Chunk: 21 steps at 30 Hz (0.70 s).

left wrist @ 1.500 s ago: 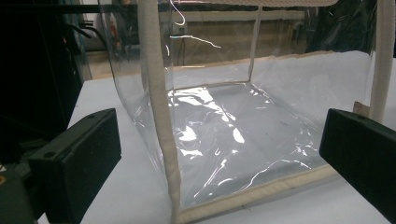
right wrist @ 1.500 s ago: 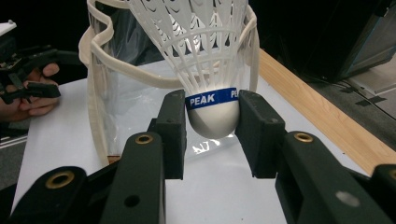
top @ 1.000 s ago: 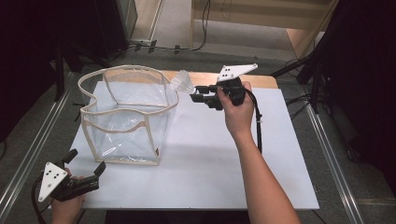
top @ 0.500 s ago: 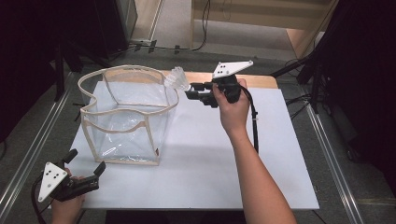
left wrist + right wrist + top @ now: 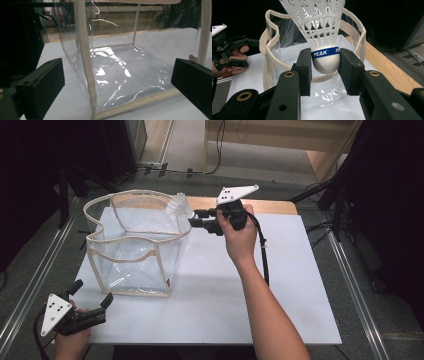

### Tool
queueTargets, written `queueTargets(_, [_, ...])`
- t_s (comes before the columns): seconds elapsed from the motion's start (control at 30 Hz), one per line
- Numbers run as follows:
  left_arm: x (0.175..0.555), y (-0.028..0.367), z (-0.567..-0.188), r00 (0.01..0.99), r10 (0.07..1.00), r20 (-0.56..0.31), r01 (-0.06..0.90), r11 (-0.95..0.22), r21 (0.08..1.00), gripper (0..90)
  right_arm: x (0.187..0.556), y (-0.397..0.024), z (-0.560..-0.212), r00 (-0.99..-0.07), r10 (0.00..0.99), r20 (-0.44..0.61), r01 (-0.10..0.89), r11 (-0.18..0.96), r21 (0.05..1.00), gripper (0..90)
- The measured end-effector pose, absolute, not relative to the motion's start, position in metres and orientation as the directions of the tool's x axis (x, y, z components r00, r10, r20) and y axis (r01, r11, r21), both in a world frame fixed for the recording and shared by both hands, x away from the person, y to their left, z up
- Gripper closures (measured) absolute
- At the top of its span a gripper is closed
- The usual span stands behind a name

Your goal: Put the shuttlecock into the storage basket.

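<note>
Overhead, a white worktop [image 5: 280,285] carries a clear plastic bag [image 5: 135,245] with cream trim, standing open at the far left. At the bag's far right rim, the right tool [image 5: 192,218] is clamped on a white shuttlecock [image 5: 179,206]. Seen along that tool, its two black pads press the shuttlecock's [image 5: 325,60] rounded cork from both sides, just under a blue band reading "PEAK", with the plastic skirt pointing up and away above the bag's [image 5: 274,50] open mouth. Near the front left corner, the left tool [image 5: 92,300] rests low, jaws apart and holding nothing, facing the bag's [image 5: 120,75] near side.
</note>
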<state>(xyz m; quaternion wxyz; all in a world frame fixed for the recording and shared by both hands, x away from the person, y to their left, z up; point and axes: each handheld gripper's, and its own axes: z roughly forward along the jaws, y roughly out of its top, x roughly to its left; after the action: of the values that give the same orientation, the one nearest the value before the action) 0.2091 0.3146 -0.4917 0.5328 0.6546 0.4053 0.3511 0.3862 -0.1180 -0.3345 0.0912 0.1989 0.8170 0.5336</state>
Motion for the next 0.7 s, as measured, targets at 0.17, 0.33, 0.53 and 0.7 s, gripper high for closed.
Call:
queueTargets(0.17, [0.209, 0.315, -0.492, 0.426, 0.904, 0.029, 0.156, -0.105, 0.982, 0.0, 0.388, -0.111, -0.337, -0.906, 0.419, 0.065, 0.228, 0.352, 0.908, 61.4])
queueTargets(0.33, [0.209, 0.315, -0.492, 0.426, 0.904, 0.03, 0.155, -0.105, 0.982, 0.0, 0.39, -0.105, -0.342, -0.908, 0.407, 0.101, 0.251, 0.335, 0.908, 46.8])
queueTargets(0.53, [0.209, 0.314, -0.492, 0.425, 0.905, 0.028, 0.156, -0.104, 0.982, 0.0, 0.39, -0.11, -0.345, -0.908, 0.406, 0.103, 0.243, 0.311, 0.919, 22.9])
queueTargets(0.7, [0.209, 0.314, -0.492, 0.425, 0.905, 0.031, 0.157, -0.107, 0.982, 0.0, 0.385, -0.121, -0.348, -0.902, 0.424, 0.085, 0.228, 0.299, 0.927, 8.9])
